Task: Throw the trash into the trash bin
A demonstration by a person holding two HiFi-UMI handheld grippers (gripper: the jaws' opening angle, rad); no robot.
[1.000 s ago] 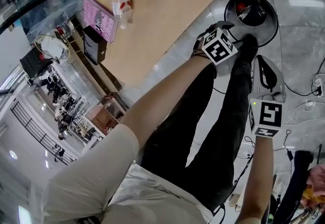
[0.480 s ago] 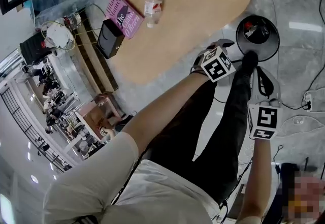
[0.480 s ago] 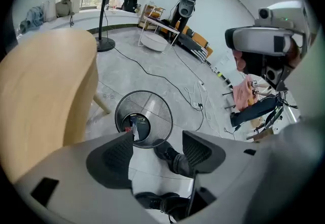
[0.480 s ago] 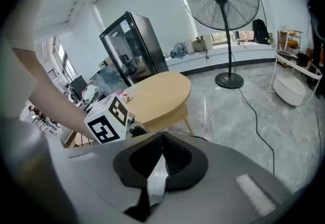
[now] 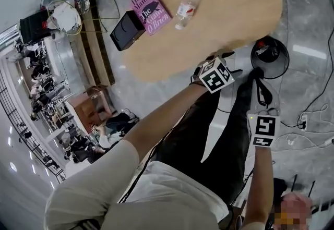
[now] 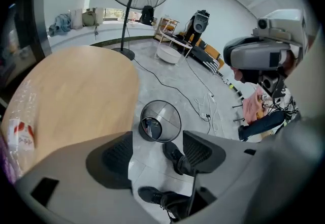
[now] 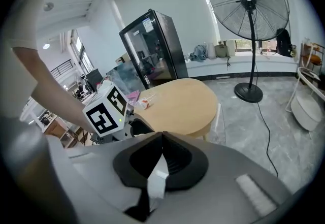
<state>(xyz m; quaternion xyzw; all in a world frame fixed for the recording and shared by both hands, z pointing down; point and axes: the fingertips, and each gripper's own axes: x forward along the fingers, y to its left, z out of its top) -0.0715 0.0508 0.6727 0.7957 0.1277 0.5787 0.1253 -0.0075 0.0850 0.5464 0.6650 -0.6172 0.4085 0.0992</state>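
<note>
One round black mesh trash bin [image 5: 269, 57] stands on open grey floor [image 5: 308, 25] just off the rounded edge of the wooden tabletop [image 5: 229, 4]. Left gripper [image 6: 158, 150] jaws, just opening, stand spread with nothing between them. The right gripper [image 7: 161, 139] jaws pinch one white paper scrap [image 7: 156, 180].

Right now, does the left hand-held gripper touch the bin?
Apart. Left gripper view: bin on floor beyond the left hand-held gripper; jaws just opening, nothing between.

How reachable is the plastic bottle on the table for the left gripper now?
Probably yes: the left gripper, jaws just opened wider and empty, hangs by the table edge, with only bare tabletop between it and the bottle.
</note>
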